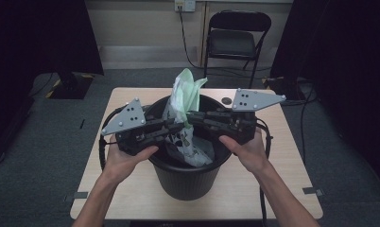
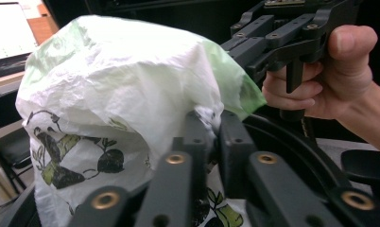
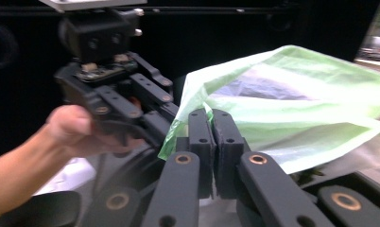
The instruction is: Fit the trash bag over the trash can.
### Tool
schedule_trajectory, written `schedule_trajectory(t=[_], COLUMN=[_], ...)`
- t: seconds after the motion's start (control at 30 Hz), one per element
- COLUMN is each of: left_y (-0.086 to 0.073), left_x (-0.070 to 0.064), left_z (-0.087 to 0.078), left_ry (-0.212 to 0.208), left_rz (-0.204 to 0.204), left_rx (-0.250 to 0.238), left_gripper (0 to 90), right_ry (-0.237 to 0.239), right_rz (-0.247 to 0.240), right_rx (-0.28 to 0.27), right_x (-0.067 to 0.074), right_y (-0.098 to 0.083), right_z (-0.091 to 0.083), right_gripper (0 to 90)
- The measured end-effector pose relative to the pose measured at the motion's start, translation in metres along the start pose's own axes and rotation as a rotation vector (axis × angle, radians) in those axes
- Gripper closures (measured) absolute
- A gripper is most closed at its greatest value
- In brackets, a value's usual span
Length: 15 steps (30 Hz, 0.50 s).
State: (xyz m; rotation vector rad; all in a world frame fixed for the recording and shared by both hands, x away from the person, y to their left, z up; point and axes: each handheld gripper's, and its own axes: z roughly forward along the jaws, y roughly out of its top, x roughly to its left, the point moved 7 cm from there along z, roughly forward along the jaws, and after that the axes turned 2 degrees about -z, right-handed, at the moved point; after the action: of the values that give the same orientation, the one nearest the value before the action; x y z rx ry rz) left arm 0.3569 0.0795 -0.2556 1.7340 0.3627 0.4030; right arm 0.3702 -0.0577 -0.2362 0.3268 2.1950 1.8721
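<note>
The left claw (image 2: 208, 137) is clenching a fold of the plastic bag (image 2: 117, 94), its two black jaws standing nearly together with crumpled white film caught between them. The right claw (image 3: 211, 142) is also clenching the bag, biting the pale green edge (image 3: 188, 101) with its jaws pressed flat against each other. In the high view both claws, left (image 1: 176, 126) and right (image 1: 192, 118), are meeting over the mouth of the black bin (image 1: 188, 182), each pinching the bag (image 1: 185, 101) from its own side, almost nose to nose.

The bag is standing half inside the bin, its printed lower part slumping against the inner wall while its green top is sticking up above the rim. The bin itself is sitting on the light wooden counter (image 1: 282, 189), with a folding chair (image 1: 235, 38) well behind it.

Judging by this, the person is working on lining the bin: the bag is in, both edges are being gripped, but its mouth is not yet spread. The next move seems to call for drawing the two claws apart, towards opposite sides of the rim, so the opening is stretching wide, then folding the edge down over the rim. The thin film could slip or tear if pulled unevenly, so both grips need to be staying firm and the pull gentle.
</note>
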Motion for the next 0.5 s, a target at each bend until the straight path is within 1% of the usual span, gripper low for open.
schedule_trajectory(t=[0.03, 0.07, 0.1, 0.13, 0.2, 0.23, 0.3, 0.33, 0.37, 0.4, 0.47, 0.5], left_y=[0.0, 0.002, 0.003, 0.005, 0.011, 0.013, 0.015, 0.014, 0.014, 0.014, 0.014, 0.015], left_x=[0.0, 0.0, 0.001, 0.001, 0.0, -0.001, -0.002, -0.003, -0.002, -0.001, -0.001, 0.0], left_z=[-0.001, -0.003, -0.005, -0.008, -0.011, -0.011, -0.006, -0.002, 0.001, 0.003, 0.005, 0.006], left_ry=[0.003, 0.005, 0.018, 0.025, 0.016, 0.013, 0.011, 0.01, 0.01, 0.015, -0.018, -0.025], left_rz=[-0.009, -0.02, -0.028, -0.023, -0.03, -0.029, -0.036, -0.047, -0.054, -0.07, -0.098, -0.109], left_rx=[-0.007, -0.017, -0.022, -0.028, -0.052, -0.054, -0.039, -0.028, -0.026, -0.028, -0.049, -0.055], left_gripper=[78.8, 74.5, 69.6, 68.3, 66.4, 65.8, 61.5, 58.2, 54.9, 52.1, 46.1, 45.9], right_ry=[-0.023, -0.032, -0.041, -0.059, -0.08, -0.099, -0.096, -0.09, -0.086, -0.079, -0.067, -0.057], right_rz=[-0.002, 0.003, 0.005, 0.006, 0.016, 0.009, 0.007, 0.002, -0.004, -0.01, -0.027, -0.03], right_rx=[0.003, 0.003, 0.007, 0.016, 0.027, 0.033, 0.034, 0.037, 0.04, 0.044, 0.05, 0.047], right_x=[-0.002, -0.005, -0.007, -0.01, -0.014, -0.015, -0.014, -0.012, -0.01, -0.007, -0.003, -0.002], right_y=[-0.001, -0.002, -0.003, -0.005, -0.007, -0.007, -0.007, -0.007, -0.007, -0.007, -0.007, -0.007], right_z=[0.0, -0.001, -0.002, -0.002, -0.002, -0.002, 0.0, 0.002, 0.003, 0.005, 0.006, 0.006], right_gripper=[88.8, 88.9, 88.9, 88.9, 88.9, 89.0, 88.9, 89.0, 89.0, 88.9, 88.9, 88.9])
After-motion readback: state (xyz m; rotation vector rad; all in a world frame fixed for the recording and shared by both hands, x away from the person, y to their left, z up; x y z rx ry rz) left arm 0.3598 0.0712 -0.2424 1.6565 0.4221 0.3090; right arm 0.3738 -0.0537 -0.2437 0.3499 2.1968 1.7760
